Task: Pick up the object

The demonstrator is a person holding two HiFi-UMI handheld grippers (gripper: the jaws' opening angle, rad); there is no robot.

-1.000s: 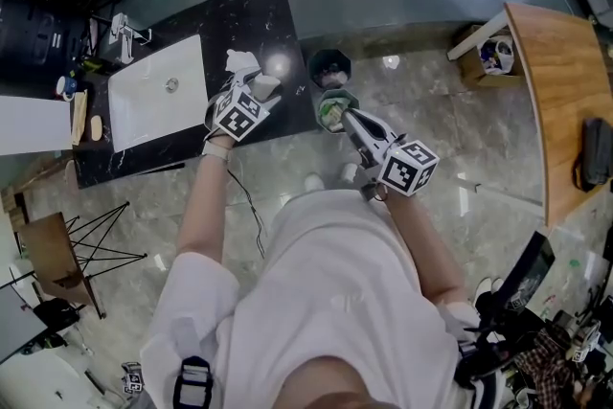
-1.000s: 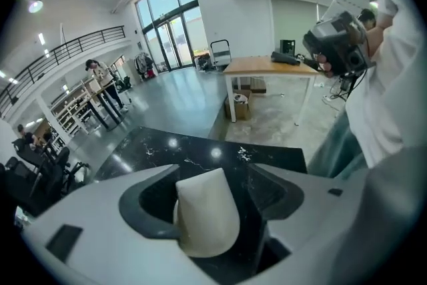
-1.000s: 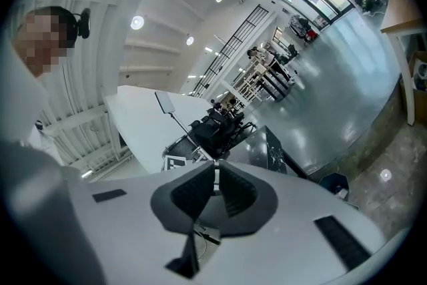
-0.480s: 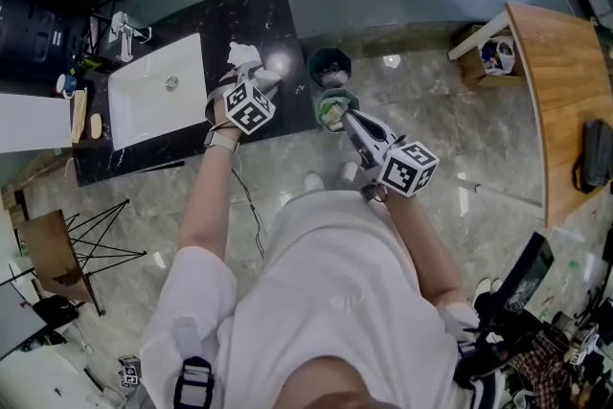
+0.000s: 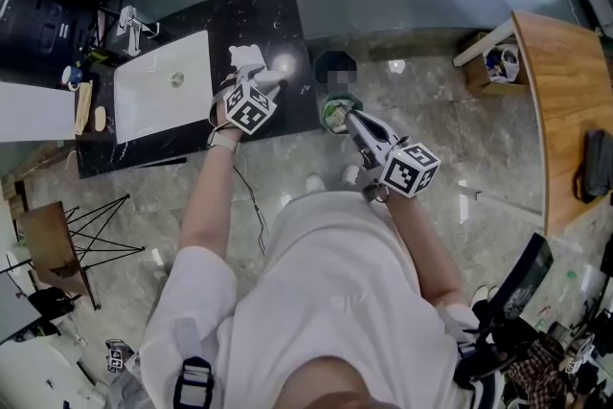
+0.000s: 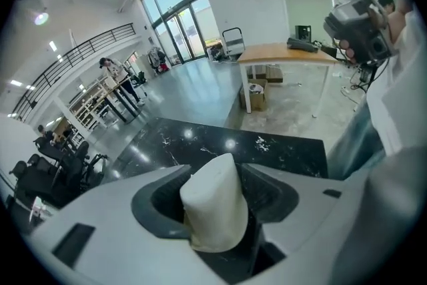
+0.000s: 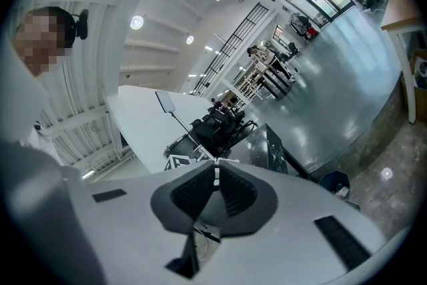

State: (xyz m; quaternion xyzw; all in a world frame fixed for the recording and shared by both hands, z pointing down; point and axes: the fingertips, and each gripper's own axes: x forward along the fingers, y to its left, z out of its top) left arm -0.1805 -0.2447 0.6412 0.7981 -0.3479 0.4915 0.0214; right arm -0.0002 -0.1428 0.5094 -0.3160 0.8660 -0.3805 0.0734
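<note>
Head view, white tapered soft lump (image 5: 247, 60) on the black marble counter (image 5: 278, 14) near its right end, left gripper (image 5: 261, 83) at it, right gripper (image 5: 351, 118) beyond the counter's right edge, left gripper view, lump's long axis along the jaws, narrow end pointing away, jaws closing against both sides, right gripper view, jaws pressed together, empty.

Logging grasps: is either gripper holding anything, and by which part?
The left gripper is closing its jaws around the wider end of the white tapered lump; a firm hold cannot be told yet. The right gripper is shut, empty.

Marble floor (image 5: 460, 110), black counter (image 5: 259, 19), wooden table (image 5: 556, 101)
</note>
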